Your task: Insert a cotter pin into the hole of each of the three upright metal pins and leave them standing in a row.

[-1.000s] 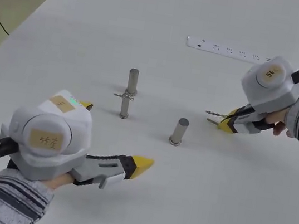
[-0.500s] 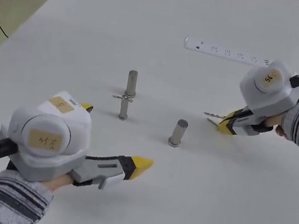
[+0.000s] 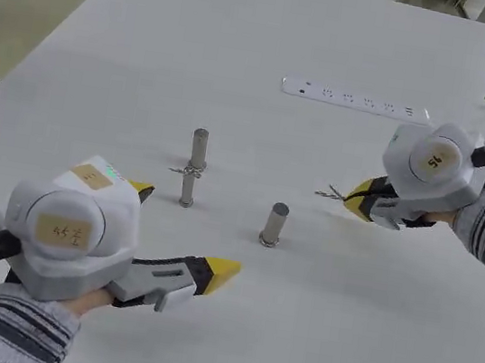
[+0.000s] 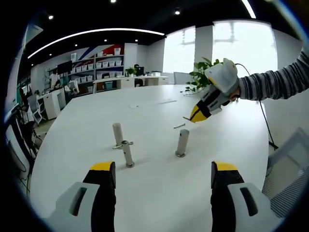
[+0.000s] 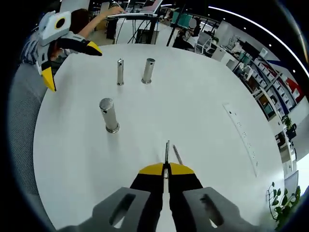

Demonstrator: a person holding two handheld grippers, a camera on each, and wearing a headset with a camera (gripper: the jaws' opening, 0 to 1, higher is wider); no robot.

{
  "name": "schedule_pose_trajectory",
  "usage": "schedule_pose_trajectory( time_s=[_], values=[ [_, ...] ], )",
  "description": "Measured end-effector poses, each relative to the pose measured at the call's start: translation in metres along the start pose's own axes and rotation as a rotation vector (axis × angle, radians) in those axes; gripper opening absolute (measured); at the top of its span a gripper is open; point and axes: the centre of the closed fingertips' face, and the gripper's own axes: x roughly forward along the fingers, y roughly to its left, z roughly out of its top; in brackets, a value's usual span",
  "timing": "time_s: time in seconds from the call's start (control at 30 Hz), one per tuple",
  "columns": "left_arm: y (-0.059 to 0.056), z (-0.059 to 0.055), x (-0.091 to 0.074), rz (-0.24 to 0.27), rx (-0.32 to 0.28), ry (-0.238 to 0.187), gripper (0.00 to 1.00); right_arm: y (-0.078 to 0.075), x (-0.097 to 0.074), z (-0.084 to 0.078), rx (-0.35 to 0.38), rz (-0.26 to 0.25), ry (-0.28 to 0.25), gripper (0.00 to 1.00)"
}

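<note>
1. Found 3 metal pins upright mid-frame: rear pin [image 3: 199, 149] and right pin [image 3: 273, 224] bare; front-left pin [image 3: 187, 190] carrying a fitted cotter pin [image 3: 187, 171].
2. Saw right gripper [image 3: 355, 203] at centre right, clamped on a held cotter pin [image 3: 332, 193]; spotted a loose cotter pin [image 5: 177, 155] on the table [image 3: 243, 54] just beside.
3. Saw left gripper [image 3: 182, 229] at lower left, jaws wide, gripping nothing.

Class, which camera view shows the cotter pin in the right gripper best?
The right gripper view: the cotter pin juts from the right gripper's shut jaws, close up. The head view shows it small at the tips; the left gripper view, a distant sliver.
</note>
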Motion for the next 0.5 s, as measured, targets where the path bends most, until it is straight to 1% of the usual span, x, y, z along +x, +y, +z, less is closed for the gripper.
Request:
schedule_pose_trajectory(
  time_s=[0.07, 0.13, 0.2, 0.3, 0.4, 0.43, 0.5],
  values=[
    [-0.002, 0.004, 0.0, -0.008, -0.002, -0.008, 0.77, 0.006, -0.007, 0.006, -0.041, -0.007, -0.009, 0.0],
    [-0.004, 0.007, -0.001, -0.014, 0.002, -0.015, 0.75, 0.01, -0.011, 0.01, -0.061, -0.014, -0.018, 0.0],
    [-0.007, 0.009, -0.001, -0.023, 0.006, -0.017, 0.72, 0.015, -0.017, 0.016, -0.074, -0.019, -0.035, 0.0],
    [-0.011, 0.012, -0.002, -0.046, -0.003, -0.025, 0.64, 0.02, -0.025, 0.026, -0.103, -0.03, -0.058, 0.0],
    [-0.015, 0.015, -0.002, -0.06, 0.009, -0.031, 0.61, 0.025, -0.033, 0.036, -0.125, -0.042, -0.081, 0.0],
    [-0.016, 0.016, -0.002, -0.063, 0.009, -0.033, 0.6, 0.028, -0.036, 0.041, -0.13, -0.042, -0.102, 0.0],
    [-0.018, 0.019, -0.002, -0.073, 0.009, -0.038, 0.58, 0.033, -0.04, 0.046, -0.139, -0.039, -0.115, 0.0]
  ],
)
